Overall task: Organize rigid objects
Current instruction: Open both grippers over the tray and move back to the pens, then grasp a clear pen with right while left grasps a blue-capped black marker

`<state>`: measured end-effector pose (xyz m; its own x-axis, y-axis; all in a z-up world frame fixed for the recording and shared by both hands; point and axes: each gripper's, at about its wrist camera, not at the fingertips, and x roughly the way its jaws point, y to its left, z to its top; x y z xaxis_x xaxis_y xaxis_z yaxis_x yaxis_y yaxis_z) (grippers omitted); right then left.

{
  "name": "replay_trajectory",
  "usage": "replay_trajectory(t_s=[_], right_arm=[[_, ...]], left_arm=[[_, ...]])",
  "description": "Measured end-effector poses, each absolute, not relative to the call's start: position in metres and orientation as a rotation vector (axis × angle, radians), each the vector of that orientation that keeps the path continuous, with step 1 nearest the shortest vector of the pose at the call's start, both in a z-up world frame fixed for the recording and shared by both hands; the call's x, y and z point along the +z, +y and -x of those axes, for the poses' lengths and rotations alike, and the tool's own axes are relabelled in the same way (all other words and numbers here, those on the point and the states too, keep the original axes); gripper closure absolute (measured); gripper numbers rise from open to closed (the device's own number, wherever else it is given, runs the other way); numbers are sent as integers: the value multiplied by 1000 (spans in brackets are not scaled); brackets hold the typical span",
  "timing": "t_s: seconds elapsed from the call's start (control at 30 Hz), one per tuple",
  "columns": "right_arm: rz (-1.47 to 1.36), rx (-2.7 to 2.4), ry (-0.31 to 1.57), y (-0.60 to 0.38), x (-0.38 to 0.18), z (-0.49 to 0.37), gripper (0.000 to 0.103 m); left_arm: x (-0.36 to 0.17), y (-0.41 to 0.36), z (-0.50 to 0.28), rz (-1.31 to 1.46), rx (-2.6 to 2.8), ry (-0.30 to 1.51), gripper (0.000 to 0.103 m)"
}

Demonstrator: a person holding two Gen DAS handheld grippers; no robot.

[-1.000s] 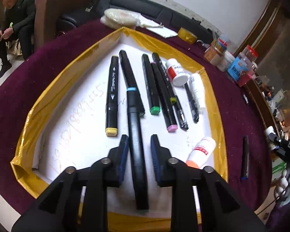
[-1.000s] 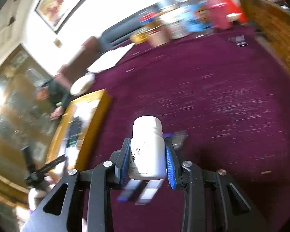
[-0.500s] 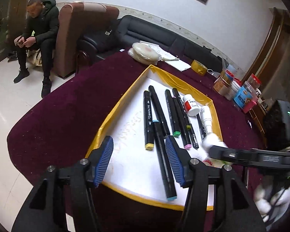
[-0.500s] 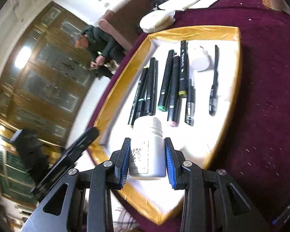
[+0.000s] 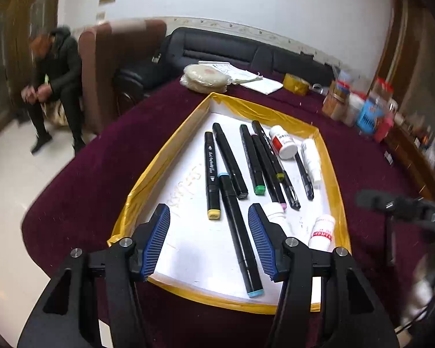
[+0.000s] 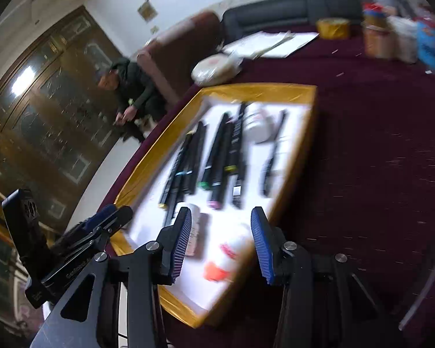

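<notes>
A gold-rimmed white tray (image 5: 159,171) holds several black markers (image 5: 229,159), a long marker with a blue end (image 5: 240,237), and white bottles (image 5: 282,145). My left gripper (image 5: 208,240) is open and empty above the tray's near edge. My right gripper (image 6: 221,243) is open and empty over the tray (image 6: 295,156). A white bottle (image 6: 194,232) stands by its left finger; it also shows in the left wrist view (image 5: 275,217). A bottle with a red label (image 6: 232,249) lies between the fingers, below them.
The tray sits on a maroon-covered table (image 5: 101,159). Jars and boxes (image 5: 362,110), tape (image 5: 295,84), papers and a wrapped round item (image 5: 206,78) stand at the far side. A person (image 5: 55,81) sits beside armchairs at left.
My right gripper has opened and let go of the white bottle, which now stands in the tray. My left gripper has drawn back and up from the blue-ended marker.
</notes>
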<state>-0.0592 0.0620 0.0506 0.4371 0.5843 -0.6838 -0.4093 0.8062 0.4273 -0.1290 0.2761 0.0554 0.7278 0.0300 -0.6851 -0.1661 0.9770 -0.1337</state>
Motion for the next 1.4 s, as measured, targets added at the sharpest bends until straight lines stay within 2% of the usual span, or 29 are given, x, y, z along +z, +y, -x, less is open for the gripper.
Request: replay_trajectory(t_s=[0.17,0.7,1.4], right_arm=[[-286,548,885,9,51,69,60],[-483,360,869,-135,20,87,60],[-466,273,877,-165,5,99,59]], left_arm=[[60,241,125,89,115,776,48],[66,148,118,-129,33,828,48],[60,101,118,-199,-42,870,48]])
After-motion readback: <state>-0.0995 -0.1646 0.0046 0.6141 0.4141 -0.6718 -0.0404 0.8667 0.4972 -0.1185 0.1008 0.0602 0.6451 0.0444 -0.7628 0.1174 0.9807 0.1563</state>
